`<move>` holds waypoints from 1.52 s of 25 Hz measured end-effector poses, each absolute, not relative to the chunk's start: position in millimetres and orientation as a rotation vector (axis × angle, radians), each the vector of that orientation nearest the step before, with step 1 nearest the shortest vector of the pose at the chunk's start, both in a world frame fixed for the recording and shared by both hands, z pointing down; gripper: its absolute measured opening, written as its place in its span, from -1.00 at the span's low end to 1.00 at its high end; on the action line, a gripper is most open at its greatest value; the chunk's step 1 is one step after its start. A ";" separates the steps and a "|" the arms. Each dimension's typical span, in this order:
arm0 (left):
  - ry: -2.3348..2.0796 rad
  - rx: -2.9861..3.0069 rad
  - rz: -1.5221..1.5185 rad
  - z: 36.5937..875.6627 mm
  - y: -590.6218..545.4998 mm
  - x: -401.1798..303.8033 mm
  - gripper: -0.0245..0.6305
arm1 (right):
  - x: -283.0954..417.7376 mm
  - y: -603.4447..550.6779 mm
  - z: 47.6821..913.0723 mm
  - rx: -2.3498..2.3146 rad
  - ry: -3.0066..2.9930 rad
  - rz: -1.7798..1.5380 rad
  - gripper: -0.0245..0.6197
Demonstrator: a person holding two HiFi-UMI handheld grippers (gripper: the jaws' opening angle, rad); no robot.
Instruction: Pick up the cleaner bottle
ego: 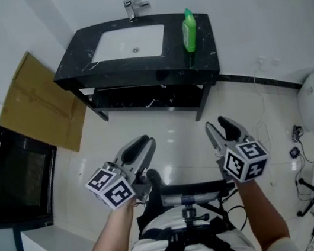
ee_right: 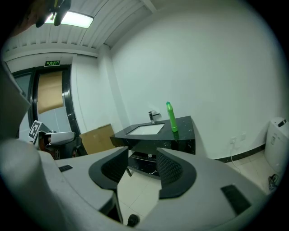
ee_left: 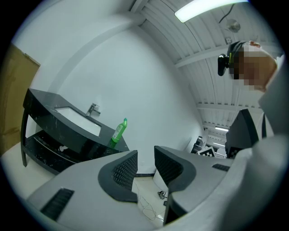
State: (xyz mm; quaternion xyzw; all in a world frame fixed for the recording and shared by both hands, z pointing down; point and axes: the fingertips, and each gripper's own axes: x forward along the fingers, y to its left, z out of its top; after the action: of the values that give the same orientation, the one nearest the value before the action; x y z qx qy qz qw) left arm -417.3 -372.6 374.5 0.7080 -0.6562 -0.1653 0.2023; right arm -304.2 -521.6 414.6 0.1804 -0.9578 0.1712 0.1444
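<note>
Washroom mock-up in a test space, not a home. Black stone vanity (ego: 71, 68) on the wall, with white basin (ego: 130, 41) and chrome tap (ego: 132, 7). Green cleaner bottle (ego: 189, 29) near its right edge. Glossy tile floor (ego: 170, 134), loose cables (ego: 309, 155), flattened cardboard (ego: 39, 103), exit sign (ee_right: 52, 63) over the door.
</note>
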 end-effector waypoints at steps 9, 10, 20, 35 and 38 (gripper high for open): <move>-1.733 2.017 -0.485 390.4 -403.9 -473.5 -0.56 | -340.6 -542.2 416.8 0.639 -2.719 0.470 -0.30; -1.719 2.026 -0.487 391.0 -409.2 -481.9 -0.56 | -345.2 -546.7 416.7 0.660 -2.714 0.468 -0.30; -1.603 2.080 -0.472 392.8 -440.7 -569.0 -0.56 | -399.5 -571.2 420.3 0.844 -2.646 0.509 -0.30; -1.521 2.154 -0.472 385.7 -438.9 -647.3 -0.56 | -462.6 -569.4 412.7 0.981 -2.610 0.486 -0.30; -1.516 2.159 -0.482 384.5 -441.7 -657.2 -0.56 | -471.3 -570.9 412.6 0.978 -2.602 0.471 -0.30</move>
State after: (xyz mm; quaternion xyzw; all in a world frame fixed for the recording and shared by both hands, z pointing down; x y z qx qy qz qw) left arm -657.2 -441.7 384.5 0.7840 -0.5504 -0.1749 0.2278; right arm -471.3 -570.9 412.6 0.3423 -0.9110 0.1648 0.1607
